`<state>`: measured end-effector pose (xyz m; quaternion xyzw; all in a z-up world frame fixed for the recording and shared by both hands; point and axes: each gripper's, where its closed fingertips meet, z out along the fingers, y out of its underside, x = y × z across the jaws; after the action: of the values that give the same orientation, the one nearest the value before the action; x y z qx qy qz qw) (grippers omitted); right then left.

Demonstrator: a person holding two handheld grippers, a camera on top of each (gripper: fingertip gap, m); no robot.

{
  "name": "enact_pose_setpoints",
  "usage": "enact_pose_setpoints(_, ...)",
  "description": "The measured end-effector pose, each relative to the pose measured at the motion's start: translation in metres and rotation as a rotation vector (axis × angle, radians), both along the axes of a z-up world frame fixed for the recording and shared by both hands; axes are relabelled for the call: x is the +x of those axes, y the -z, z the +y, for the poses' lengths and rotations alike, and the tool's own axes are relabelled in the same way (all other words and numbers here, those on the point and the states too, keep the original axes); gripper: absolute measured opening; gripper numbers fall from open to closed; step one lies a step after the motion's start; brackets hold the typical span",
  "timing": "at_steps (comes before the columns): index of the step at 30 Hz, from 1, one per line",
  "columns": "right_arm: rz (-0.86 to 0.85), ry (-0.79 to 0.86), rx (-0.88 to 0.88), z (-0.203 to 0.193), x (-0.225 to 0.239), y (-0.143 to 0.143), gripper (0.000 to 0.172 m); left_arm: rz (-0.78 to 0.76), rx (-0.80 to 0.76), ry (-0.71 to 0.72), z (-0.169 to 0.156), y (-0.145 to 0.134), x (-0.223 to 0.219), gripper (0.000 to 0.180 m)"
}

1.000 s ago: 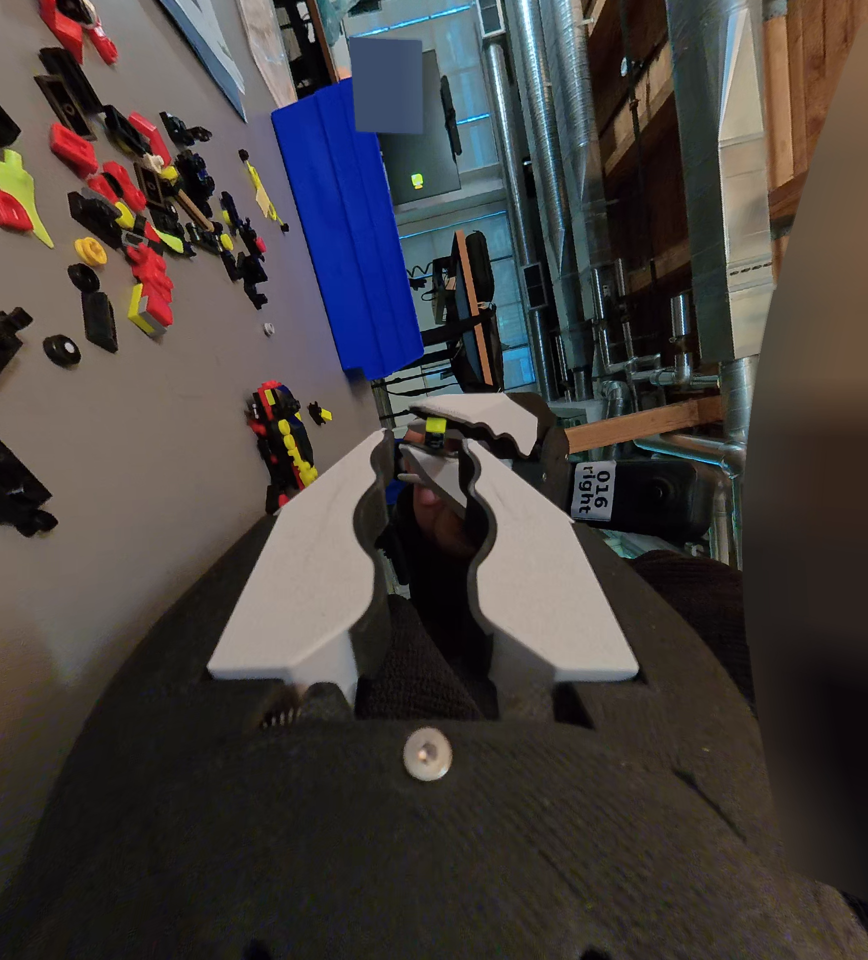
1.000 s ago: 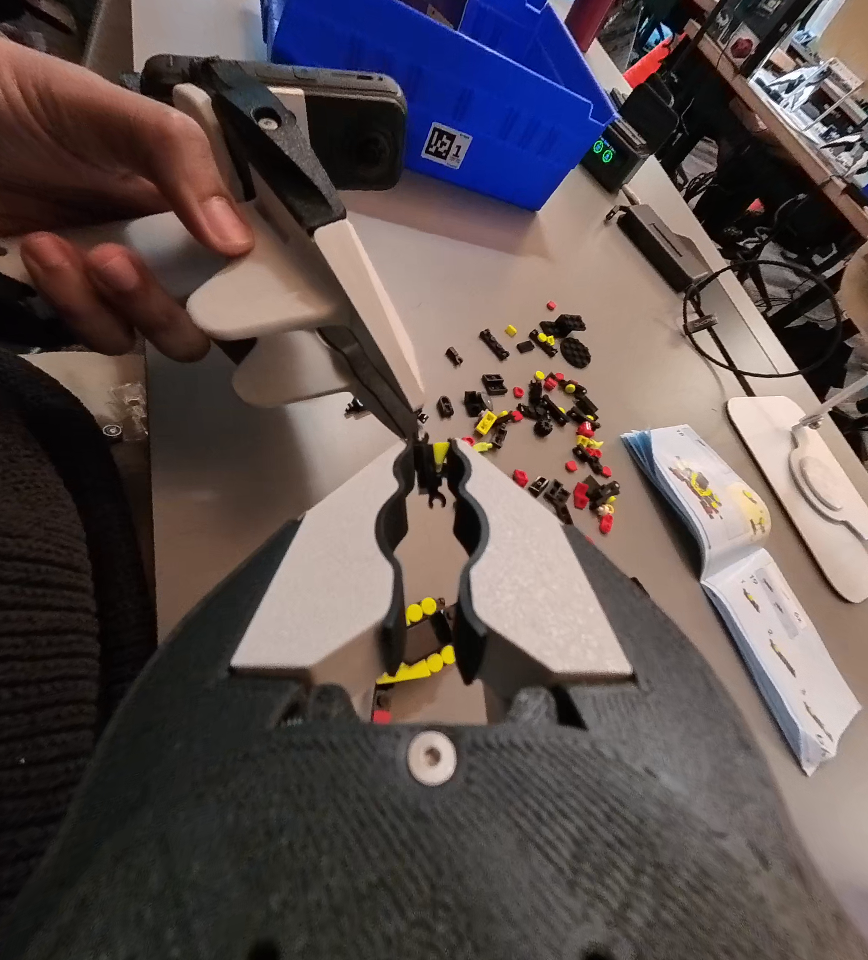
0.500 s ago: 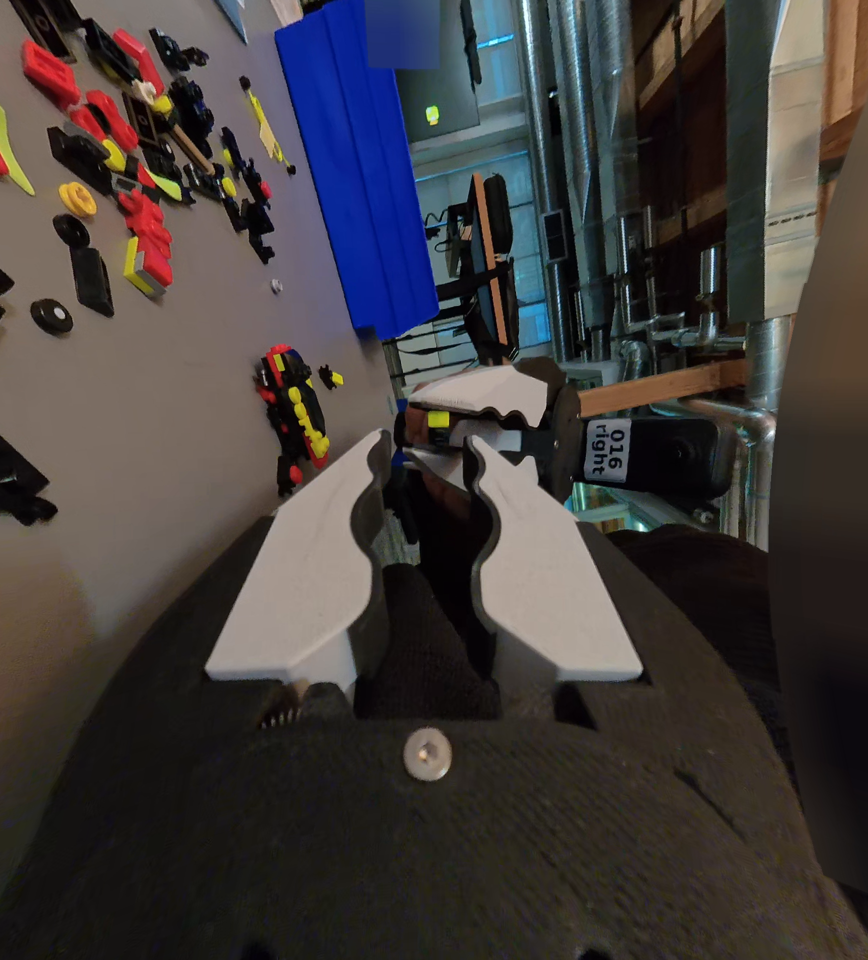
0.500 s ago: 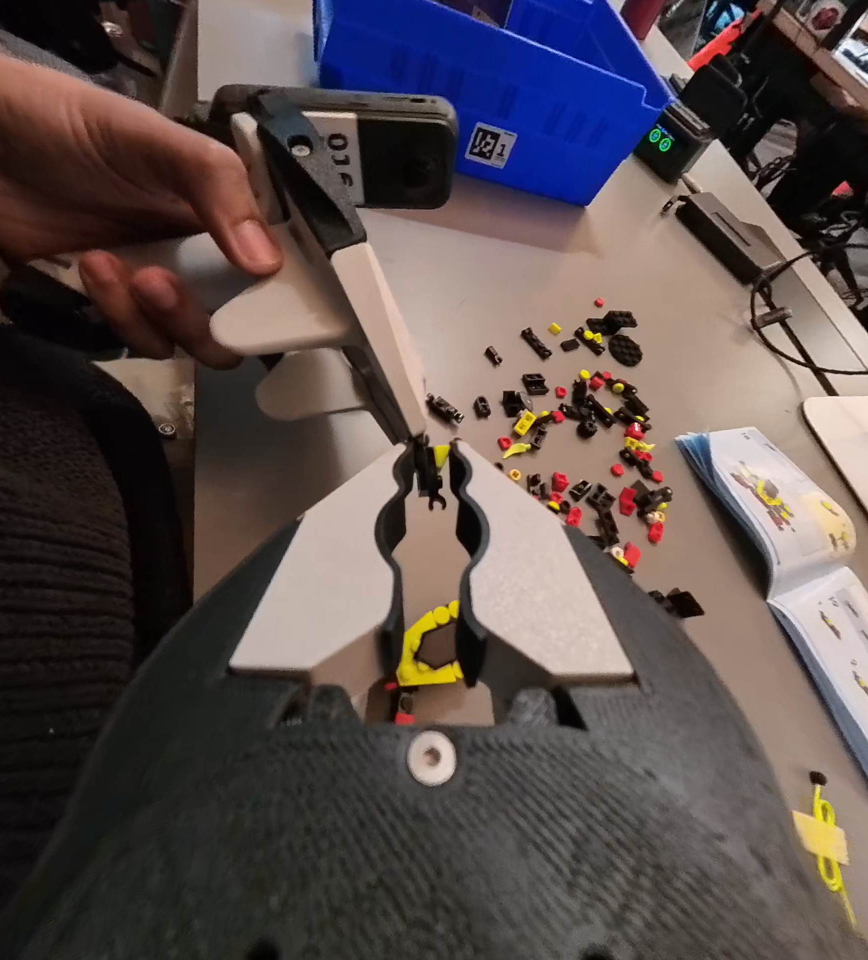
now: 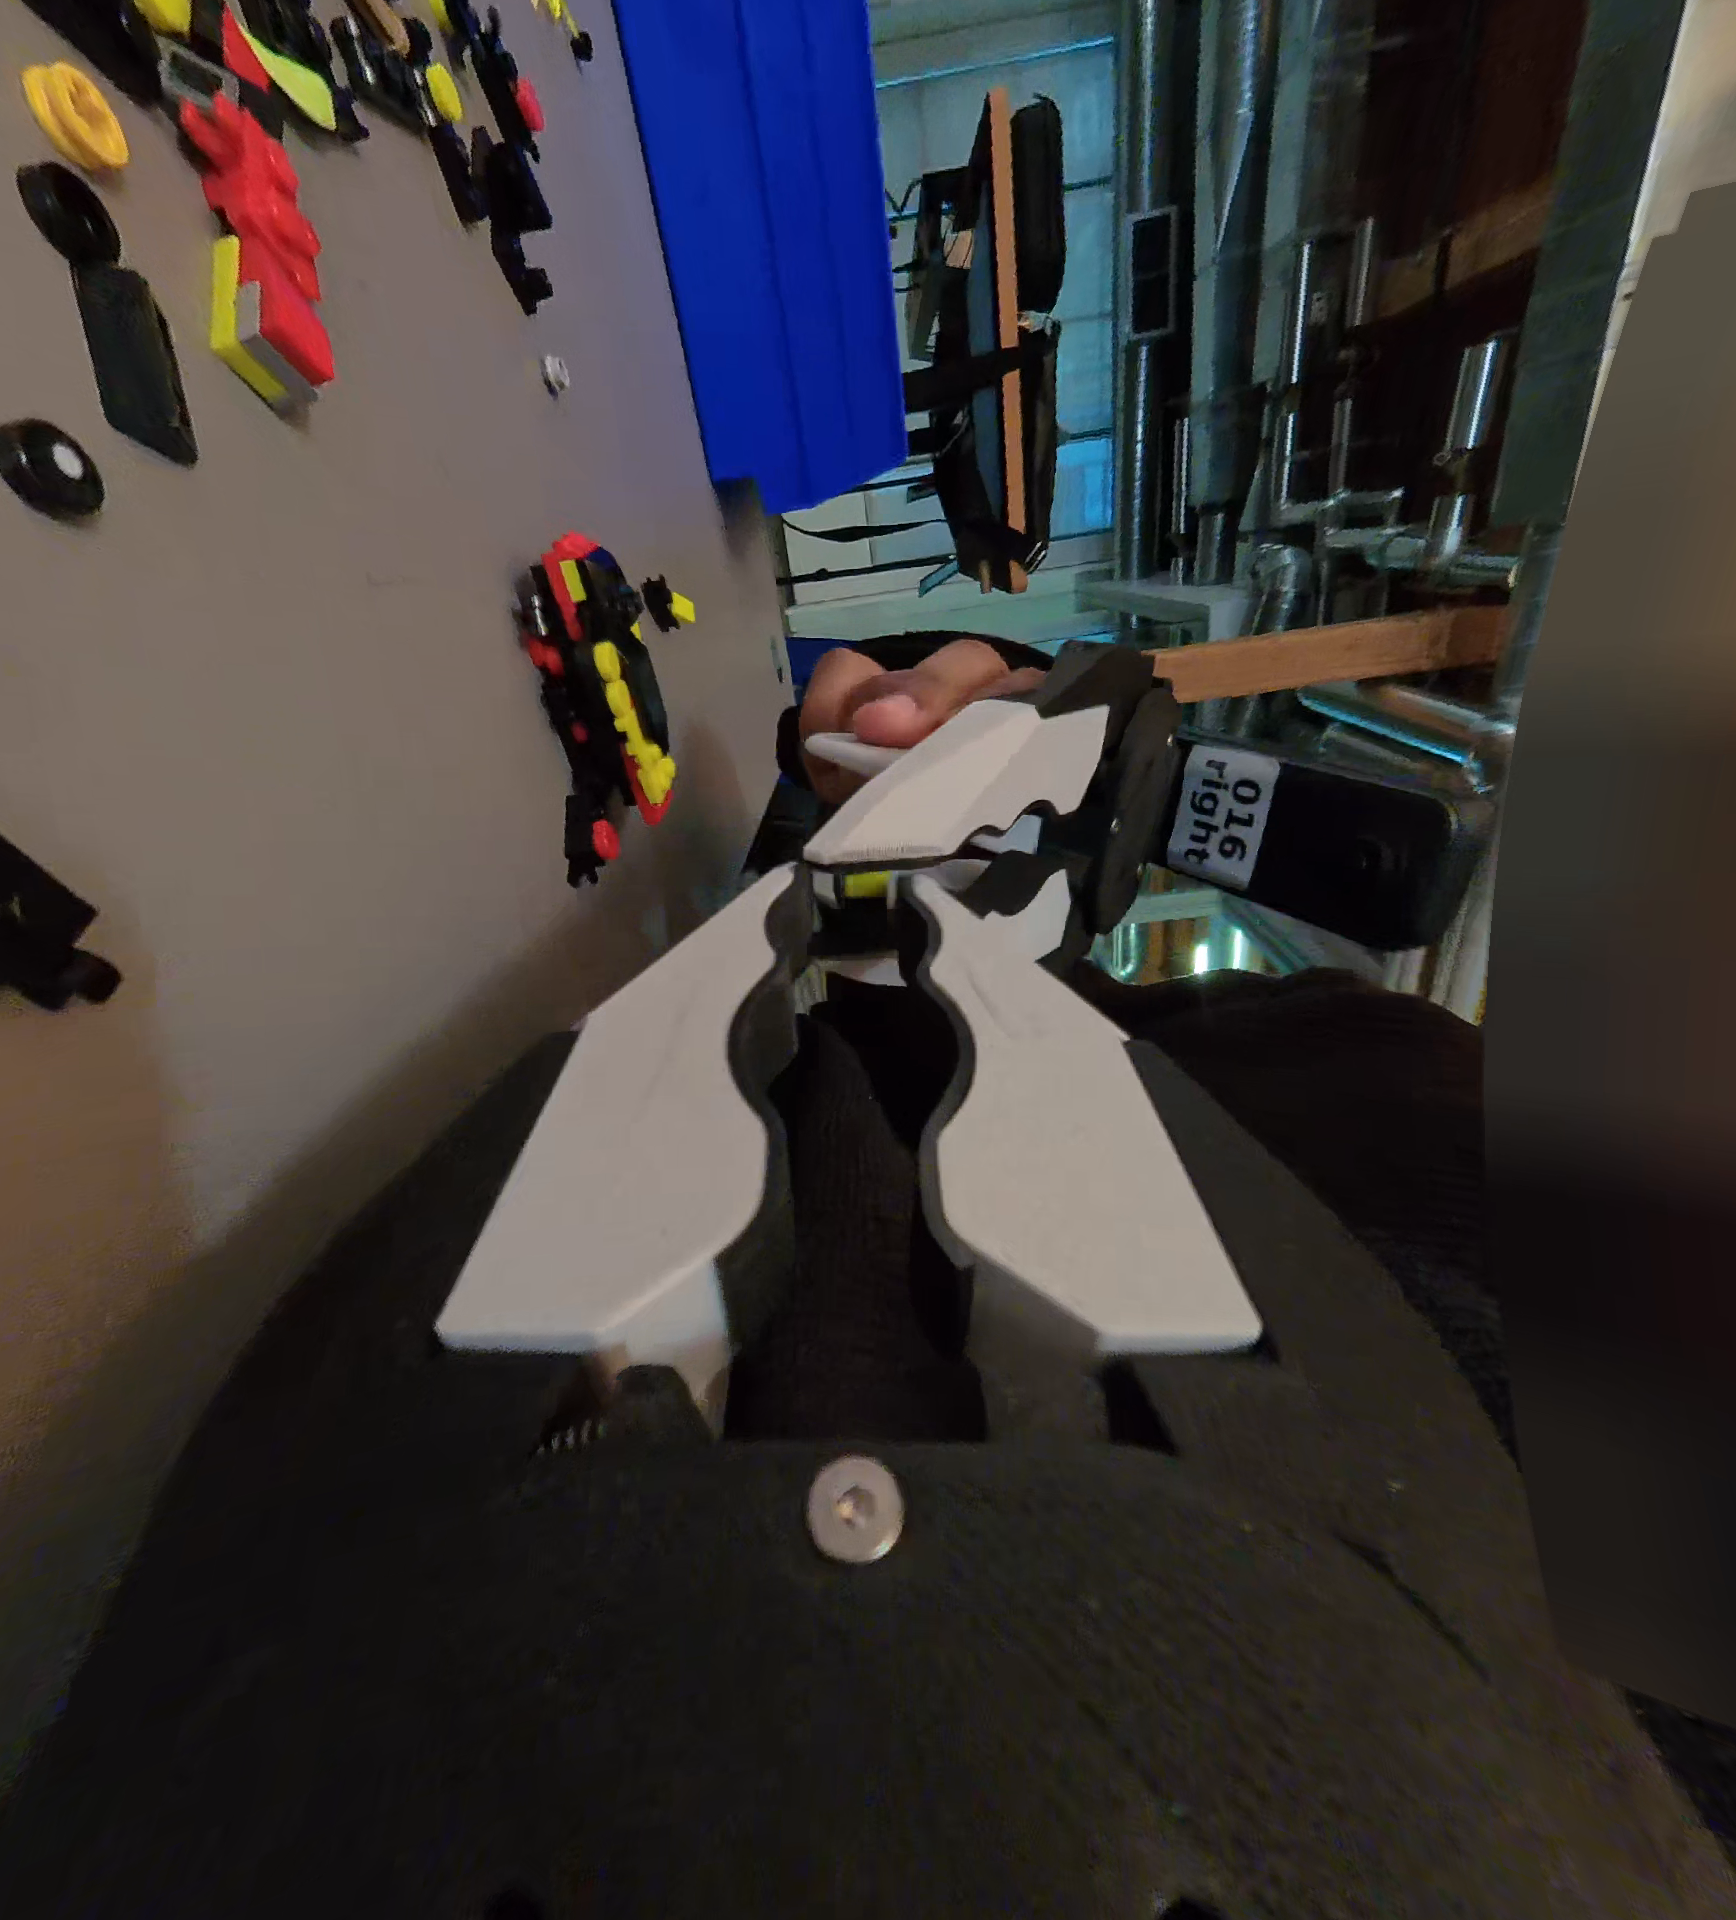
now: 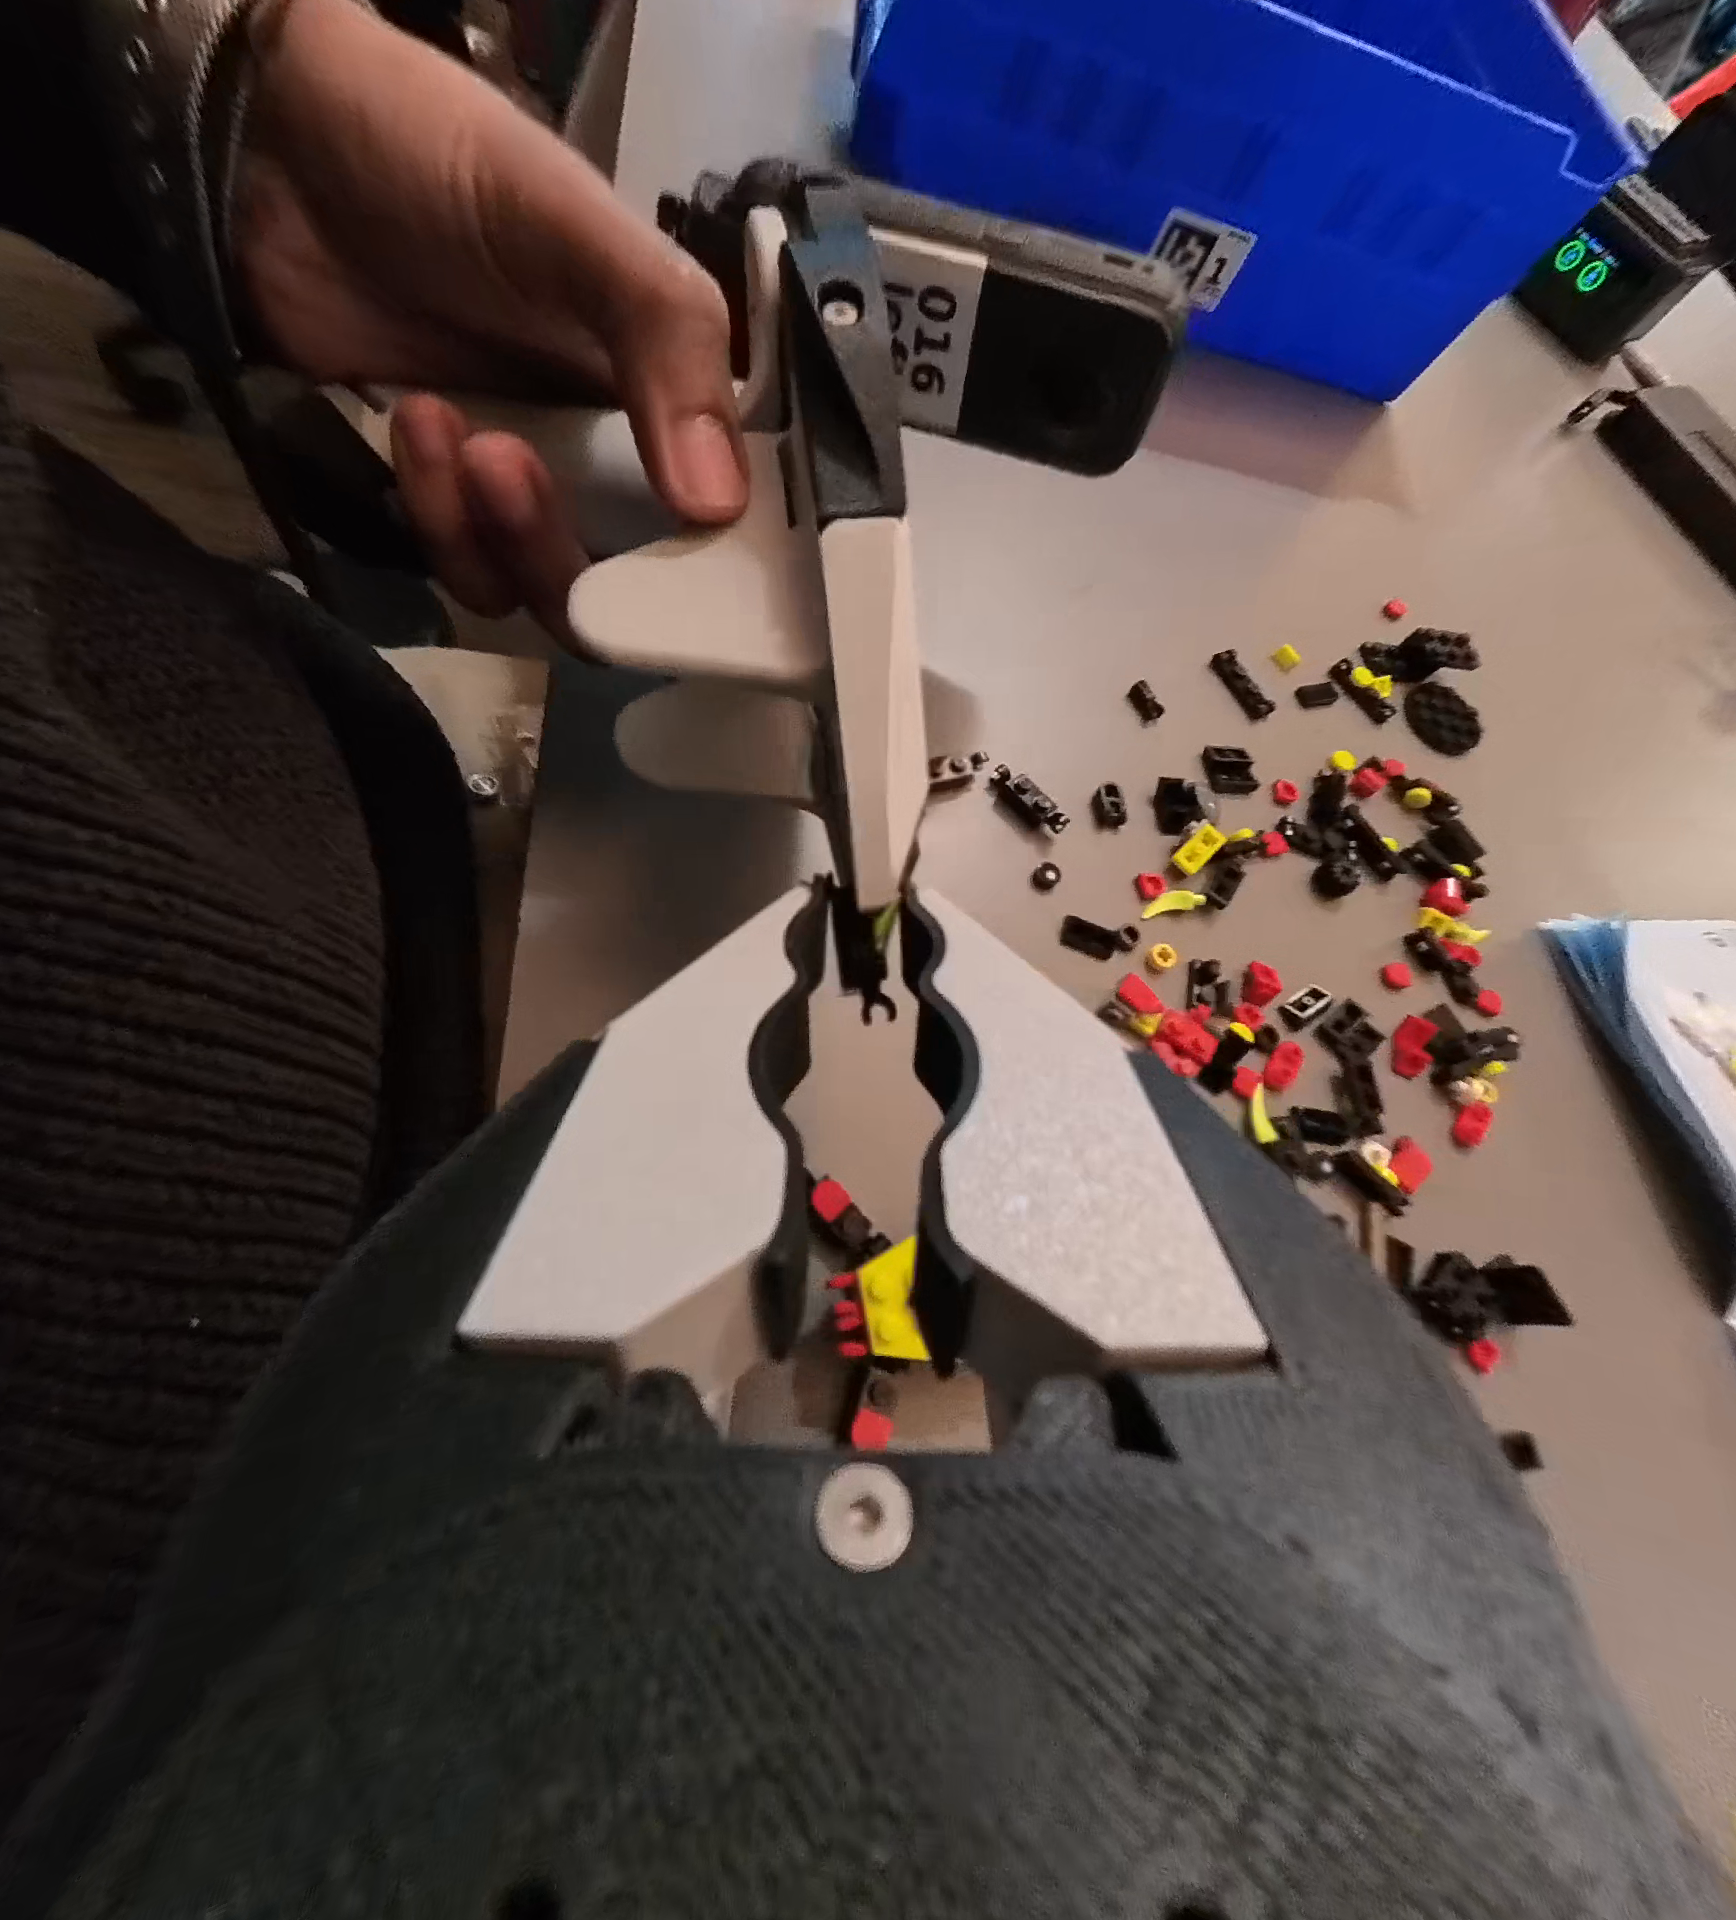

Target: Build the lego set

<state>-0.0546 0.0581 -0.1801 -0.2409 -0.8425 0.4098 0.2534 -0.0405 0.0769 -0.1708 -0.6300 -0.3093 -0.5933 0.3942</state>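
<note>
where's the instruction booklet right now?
Right wrist view, far right edge: the instruction booklet lies open on the grey table, just right of the scattered red, black and yellow bricks.

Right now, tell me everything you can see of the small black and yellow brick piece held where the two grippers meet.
The small brick piece looks like glossy plastic, mostly black with a yellow part. A thin black clip end hangs from it toward the camera. It is held up off the grey table, between the fingertips of the right gripper. The left gripper meets it from the far side, its fingers closed around the yellow end. Blur hides finer detail.
</note>
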Motion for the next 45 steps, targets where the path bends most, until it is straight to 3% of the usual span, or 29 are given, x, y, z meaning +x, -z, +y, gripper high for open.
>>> enact_pose_setpoints(9,-0.013,-0.009,-0.012,0.000,0.001,0.002,0.012,-0.002,0.001,0.035,-0.001,0.000,0.005,0.008)
enact_pose_setpoints(18,-0.037,0.047,-0.058,0.015,-0.001,-0.002,0.027,-0.020,0.022,-0.012,-0.002,-0.003,-0.005,0.008)
enact_pose_setpoints(23,-0.017,0.191,-0.124,0.054,-0.005,-0.017,0.027,0.253,-0.073,-0.054,-0.001,0.015,-0.015,0.007)
enact_pose_setpoints(27,-0.002,0.322,-0.188,0.084,0.002,-0.025,0.027,0.551,-0.176,-0.020,-0.001,0.037,-0.017,0.007)
enact_pose_setpoints(30,0.011,0.392,-0.228,0.102,0.012,-0.028,0.025,0.675,-0.203,0.009,0.002,0.046,-0.015,0.008)
enact_pose_setpoints(38,-0.006,0.402,-0.277,0.117,0.019,-0.025,0.022,0.773,-0.264,0.085,0.001,0.062,-0.009,0.007)
enact_pose_setpoints(45,-0.044,0.377,-0.373,0.112,0.019,-0.025,0.021,0.742,-0.284,0.084,-0.002,0.065,-0.013,0.007)
